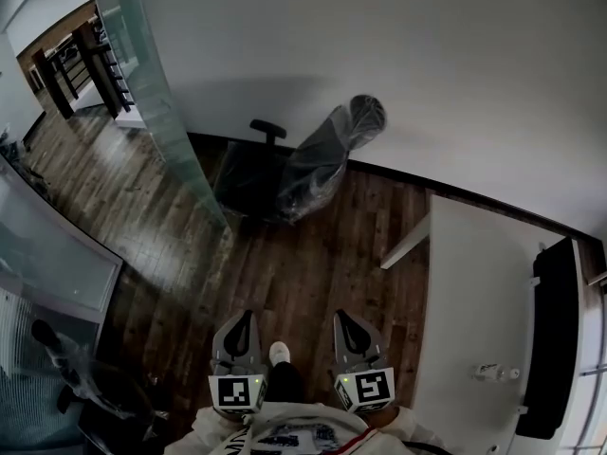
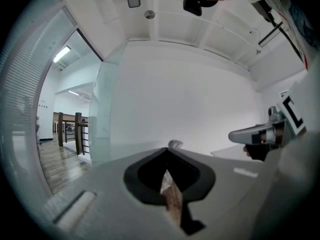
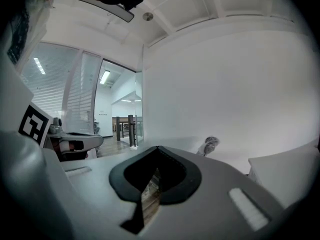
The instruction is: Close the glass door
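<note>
ahead and to the left of the person, the tall frosted glass door panel with a greenish tint (image 1: 167, 112) is seen standing open. it runs as a slanted sheet from the top left of the head view down toward the dark wooden plank floor (image 1: 313, 273), and its near edge ends just beside the black office chair wrapped in clear plastic (image 1: 303, 164). it is well apart from both tools. no handle can be made out on it in any view, and its surface looks smooth and bare.

the left grey two-jaw gripper (image 1: 242, 317) and the right grey two-jaw gripper (image 1: 348, 315) are held low and close to the body, side by side over the floor. each is clenched with its tips meeting, and nothing is caught between them.

the step in hand is judged to be the approach, with the closing itself not yet begun. it would be done well if the gap were crossed first, with the wrapped chair kept clear of. the clenched tips could then be laid flat against the glass near its free edge, well away from the hinge side. a slow, even push is advised, since glass is likely to be slippery under hard pads and a heavy panel may swing on once started. the white desk (image 1: 474, 301) on the right is not expected to interfere.
</note>
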{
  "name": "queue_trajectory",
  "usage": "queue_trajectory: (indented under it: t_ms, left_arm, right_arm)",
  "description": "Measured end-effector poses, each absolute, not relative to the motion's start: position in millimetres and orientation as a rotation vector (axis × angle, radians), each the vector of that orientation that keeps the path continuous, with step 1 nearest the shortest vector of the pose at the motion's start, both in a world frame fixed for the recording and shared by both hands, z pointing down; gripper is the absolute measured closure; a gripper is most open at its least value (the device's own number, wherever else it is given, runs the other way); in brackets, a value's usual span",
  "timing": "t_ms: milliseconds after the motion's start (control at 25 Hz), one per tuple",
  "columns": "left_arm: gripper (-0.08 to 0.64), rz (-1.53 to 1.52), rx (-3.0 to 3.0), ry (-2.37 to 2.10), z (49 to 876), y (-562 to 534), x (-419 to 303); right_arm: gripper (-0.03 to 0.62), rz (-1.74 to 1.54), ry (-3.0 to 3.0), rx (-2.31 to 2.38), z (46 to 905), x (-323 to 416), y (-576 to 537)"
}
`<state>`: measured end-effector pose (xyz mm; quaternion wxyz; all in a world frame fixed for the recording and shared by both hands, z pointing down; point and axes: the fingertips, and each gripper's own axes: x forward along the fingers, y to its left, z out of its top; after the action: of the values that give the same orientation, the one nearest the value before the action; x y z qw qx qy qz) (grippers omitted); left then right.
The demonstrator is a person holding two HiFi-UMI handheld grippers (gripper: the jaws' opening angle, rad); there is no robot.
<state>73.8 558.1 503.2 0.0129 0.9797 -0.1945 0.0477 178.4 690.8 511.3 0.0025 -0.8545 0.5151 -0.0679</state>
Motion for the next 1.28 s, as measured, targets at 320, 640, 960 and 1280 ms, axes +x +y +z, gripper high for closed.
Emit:
queue_trajectory:
  t_ms: [320, 640, 960, 1280]
  left_arm:
    - [0.557, 0.125, 3.036, -0.635, 499.1, 477.3, 93.5]
    - [0.557, 0.076, 3.054, -0.730, 509.2, 412.4, 93.4]
    - [0.557, 0.128, 3.016, -0.742, 502.9, 390.5, 121.0]
    - [0.557, 0.180, 3.017, -0.869, 520.4, 336.2, 164.4]
  right_arm:
    - [0.586, -0.183, 1.703, -2.672, 501.7, 197.5, 602.5]
    - [0.586, -0.147, 1.733, -2.634, 497.5, 209.4, 543.5]
    - [0.586, -0.183, 1.779, -2.594, 506.1, 233.0, 509.6]
    - [0.586, -0.201, 1.841, -2.538, 515.4, 299.4, 448.1]
